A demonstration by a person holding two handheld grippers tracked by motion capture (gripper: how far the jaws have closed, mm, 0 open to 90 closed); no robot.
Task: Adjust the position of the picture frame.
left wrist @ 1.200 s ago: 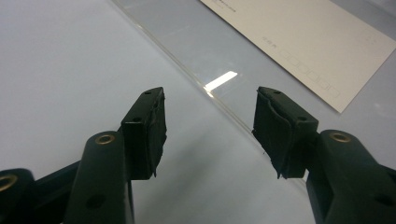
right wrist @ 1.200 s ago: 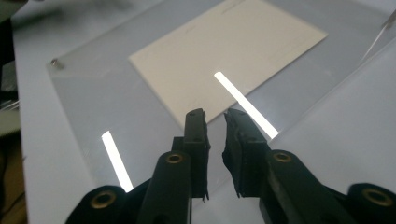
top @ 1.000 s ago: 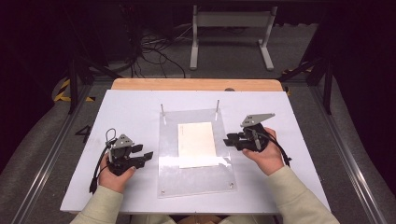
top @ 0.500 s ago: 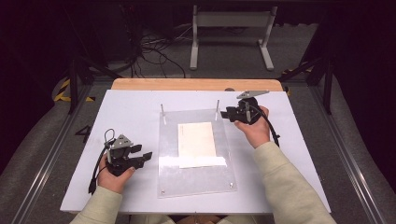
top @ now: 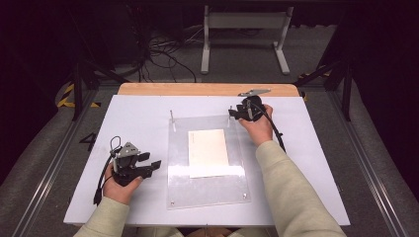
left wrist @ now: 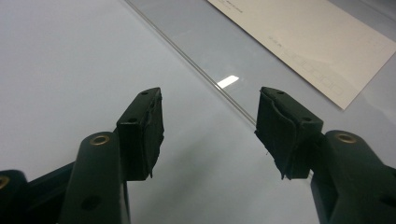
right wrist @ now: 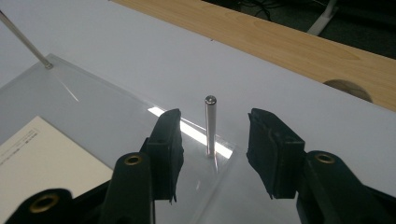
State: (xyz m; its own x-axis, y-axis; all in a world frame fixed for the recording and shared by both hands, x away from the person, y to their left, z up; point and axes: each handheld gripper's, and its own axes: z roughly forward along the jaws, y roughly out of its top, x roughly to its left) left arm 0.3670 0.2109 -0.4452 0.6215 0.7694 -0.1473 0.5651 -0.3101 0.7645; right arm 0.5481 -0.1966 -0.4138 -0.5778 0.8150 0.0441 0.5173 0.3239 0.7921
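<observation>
A clear acrylic plate point(top: 207, 190) lies on the white table, and a cream paper sheet point(top: 207, 153) rests on it. Thin metal pins stand upright at its far left corner point(top: 171, 118) and far right corner point(top: 230, 109). My right gripper point(top: 234, 114) is at the far right pin point(right wrist: 210, 123). Its jaws have just been opening, and the pin stands between the open tips point(right wrist: 214, 135) without touching either pad. My left gripper point(top: 150, 161) rests low beside the plate's left edge. It is open point(left wrist: 209, 121) with nothing between its pads, and the plate's edge point(left wrist: 205, 77) runs past its tips.
A wooden strip point(top: 207, 89) borders the table's far edge. Beyond it are floor cables point(top: 163, 54) and a white stand point(top: 244, 29). The far left pin point(right wrist: 23, 39) slants in at the upper left of the right gripper view.
My right gripper has moved from the plate's right edge to its far right corner pin, and its jaws stand wider. The left gripper has stayed in place.
</observation>
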